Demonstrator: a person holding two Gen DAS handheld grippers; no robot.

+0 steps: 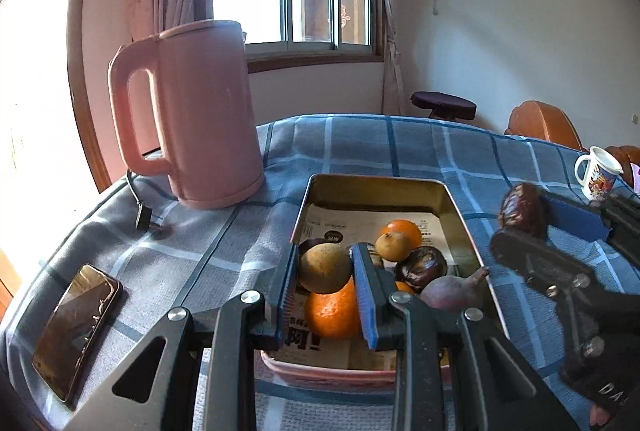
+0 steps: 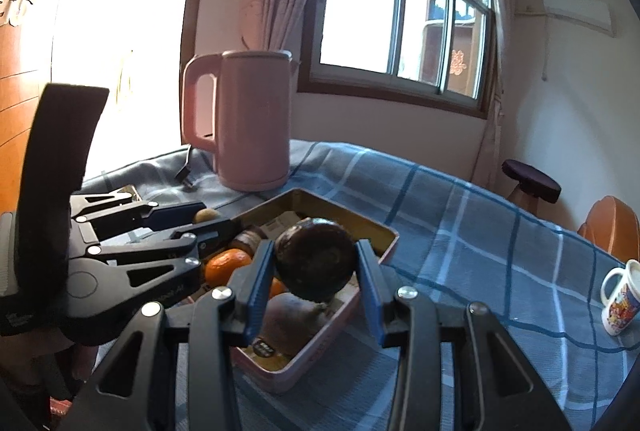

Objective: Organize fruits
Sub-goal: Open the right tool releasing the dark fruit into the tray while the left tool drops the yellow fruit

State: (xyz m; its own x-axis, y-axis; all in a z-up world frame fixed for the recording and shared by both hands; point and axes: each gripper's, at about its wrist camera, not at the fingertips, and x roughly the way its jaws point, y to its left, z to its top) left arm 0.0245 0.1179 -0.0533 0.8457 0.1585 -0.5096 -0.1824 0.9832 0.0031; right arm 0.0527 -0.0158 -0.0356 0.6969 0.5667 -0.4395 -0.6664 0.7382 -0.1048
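A metal tin tray (image 1: 460,219) lined with printed paper lies on the blue checked cloth. It holds oranges (image 1: 334,311), a small yellow fruit (image 1: 394,245), a dark purple fruit (image 1: 422,265) and a reddish pointed one (image 1: 452,291). My left gripper (image 1: 325,271) hangs over the tray's near end, shut on a round brown-yellow fruit (image 1: 325,267). My right gripper (image 2: 314,267) is shut on a dark purple wrinkled fruit (image 2: 314,259) above the tray's (image 2: 384,239) right rim. From the left wrist view that gripper (image 1: 524,223) and its fruit (image 1: 522,209) show at the right.
A pink electric kettle (image 1: 200,111) stands behind the tray at the left, its plug (image 1: 142,217) on the cloth. A phone (image 1: 76,327) lies at the near left. A printed white mug (image 1: 598,173) stands far right. A dark stool (image 1: 444,105) and wooden chair (image 1: 540,123) are beyond the table.
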